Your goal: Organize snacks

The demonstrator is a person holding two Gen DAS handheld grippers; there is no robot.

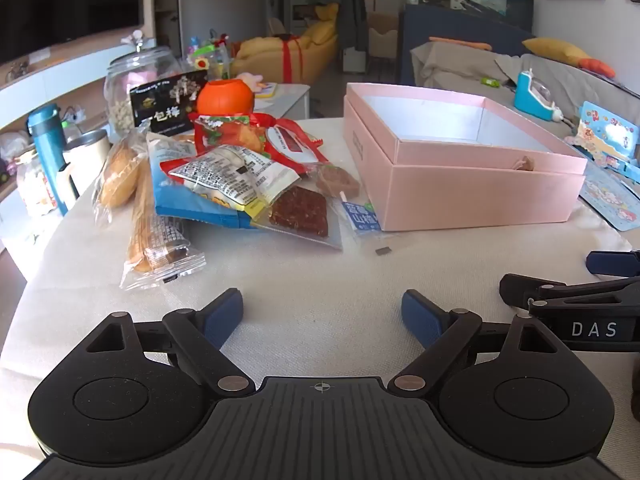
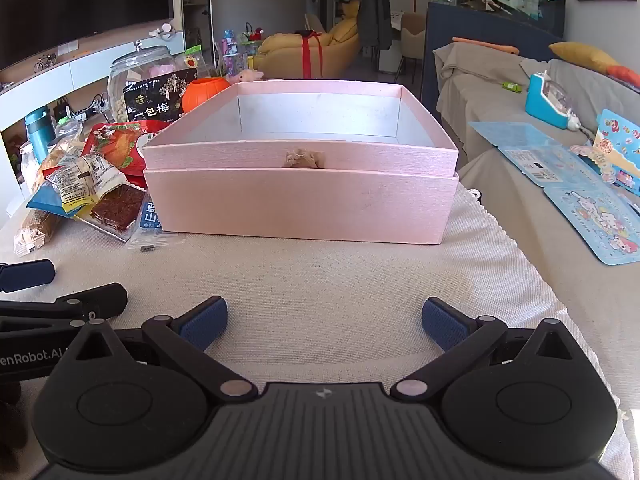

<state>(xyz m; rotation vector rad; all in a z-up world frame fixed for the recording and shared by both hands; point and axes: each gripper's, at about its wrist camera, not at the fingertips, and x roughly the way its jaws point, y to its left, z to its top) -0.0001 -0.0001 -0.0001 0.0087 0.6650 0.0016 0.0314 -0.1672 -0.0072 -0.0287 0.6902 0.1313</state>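
Left gripper (image 1: 322,318): you hold it with its jaws spread wide and nothing between them, tilted down over bare cloth on the desk (image 1: 320,272); its blue pads (image 1: 222,316) touch no snack.
Right gripper (image 2: 325,322): yours is likewise wide apart and empty, aimed at the front wall of the pink box; it sits just beside the left one.
Writing on the grippers: you can read "DAS" in the left wrist view on the neighbouring gripper body, and "enRobot.AI", cut off at the edge, in the right wrist view.
Pink box (image 2: 300,204): one, lidless, seated in a matching pink base; its pale inside holds nothing, and a small tan tie sits at the middle of the front rim.
Snack pile (image 1: 236,176): it lies on the desk to your left of the box, the nearest packets touching or almost touching the box's corner.
Snack count: roughly eight packets overlap here, so you cannot count them exactly.
Snack looks: one clear packet with a dark red-brown slab (image 1: 300,212); one small blue-and-white packet (image 1: 362,218) with Chinese characters; two clear bread packets (image 1: 120,176); red packets on top.
Black bag (image 1: 168,104): Chinese characters, the last two reading "包梅".
Behind the pile: one orange pumpkin-shaped pot (image 1: 226,96), one glass jar (image 1: 132,80), one teal bottle (image 1: 48,140).
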